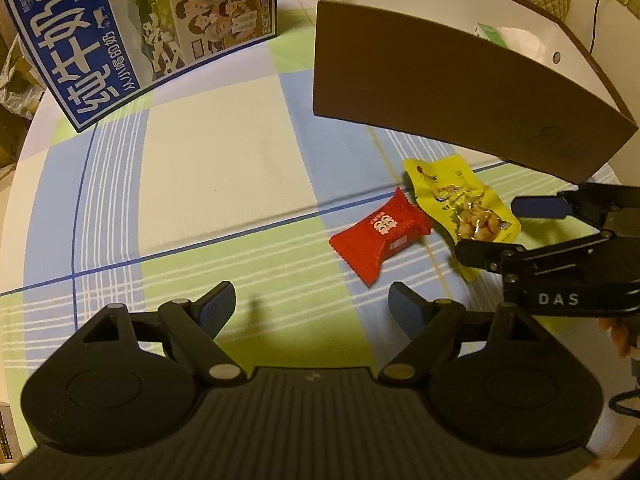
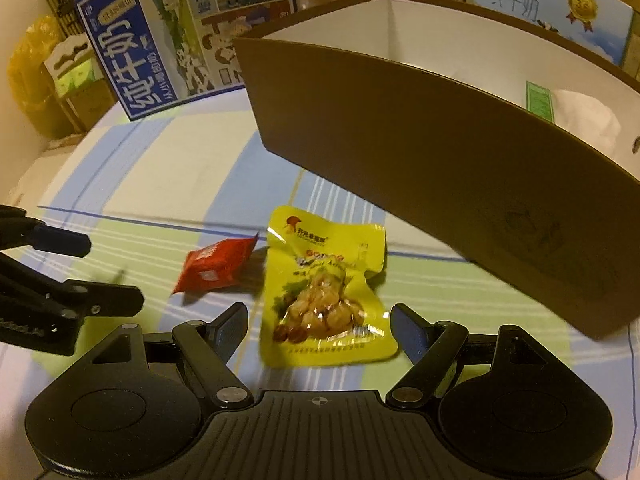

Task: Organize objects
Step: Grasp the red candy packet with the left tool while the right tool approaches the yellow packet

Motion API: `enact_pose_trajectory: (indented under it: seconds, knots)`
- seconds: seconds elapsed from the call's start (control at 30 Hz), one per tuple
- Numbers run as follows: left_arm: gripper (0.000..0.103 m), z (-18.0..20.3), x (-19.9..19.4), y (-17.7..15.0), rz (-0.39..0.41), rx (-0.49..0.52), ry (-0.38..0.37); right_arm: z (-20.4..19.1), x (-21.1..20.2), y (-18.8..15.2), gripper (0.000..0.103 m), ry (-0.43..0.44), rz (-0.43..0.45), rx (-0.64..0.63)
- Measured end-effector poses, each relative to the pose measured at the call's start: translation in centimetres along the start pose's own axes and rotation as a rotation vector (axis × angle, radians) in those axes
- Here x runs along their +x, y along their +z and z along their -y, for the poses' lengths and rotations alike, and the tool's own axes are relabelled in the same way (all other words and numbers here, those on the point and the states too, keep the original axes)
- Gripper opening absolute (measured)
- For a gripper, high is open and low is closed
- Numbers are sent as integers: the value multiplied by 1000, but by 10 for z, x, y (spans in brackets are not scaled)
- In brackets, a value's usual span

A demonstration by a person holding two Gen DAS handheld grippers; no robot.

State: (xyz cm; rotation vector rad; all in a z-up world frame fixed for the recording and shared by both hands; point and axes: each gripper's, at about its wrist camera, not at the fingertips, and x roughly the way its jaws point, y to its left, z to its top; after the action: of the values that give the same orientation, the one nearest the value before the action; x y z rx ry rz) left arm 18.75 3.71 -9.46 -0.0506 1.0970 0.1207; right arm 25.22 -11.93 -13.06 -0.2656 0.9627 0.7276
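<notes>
A yellow snack packet [image 2: 324, 288] lies flat on the checked tablecloth, its near end between the wide-apart fingers of my right gripper [image 2: 320, 326], which is open. Just left of it lies a red candy packet [image 2: 216, 266]. In the left wrist view the red candy packet [image 1: 380, 236] sits ahead and to the right of my open left gripper [image 1: 312, 304], which holds nothing. The yellow packet [image 1: 460, 200] is beyond it, with the right gripper [image 1: 512, 228] straddling its right end. The left gripper [image 2: 90, 270] shows at the left edge of the right wrist view.
An open brown cardboard box [image 2: 440, 152] with white inner walls stands just behind the packets; a white object [image 2: 580, 120] and a green packet [image 2: 540, 100] lie inside. A blue milk carton [image 1: 100, 40] stands at the back left. The tablecloth [image 1: 220, 160] runs to the table's left edge.
</notes>
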Motion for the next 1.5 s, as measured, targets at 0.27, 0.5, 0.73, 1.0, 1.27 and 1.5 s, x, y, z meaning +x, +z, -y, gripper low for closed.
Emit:
enact_pose_trajectory:
  seconds: [0.27,0.5,0.73,1.0,1.27,1.5]
  knots:
    - [81,-2,15,7,-17,32,-3,3,17,2,75,-19,-4,-17]
    - [81,7,25,13,-11,93,-13,10,11,-3,71,-26,10,-29]
    - [79,22,38,22,18,205,-48,27,-11,-19,70,-35,-11,36]
    - [60,33,54,35,33,320,-133,47,-39,-41,70,-63,-24,121]
    - [28,43,56,32,4,228,-173,52,-44,-45,71,-82,-25,132]
    - [26,51,50,25,-21,116,-120,48,-36,-38,71,-115,-21,116]
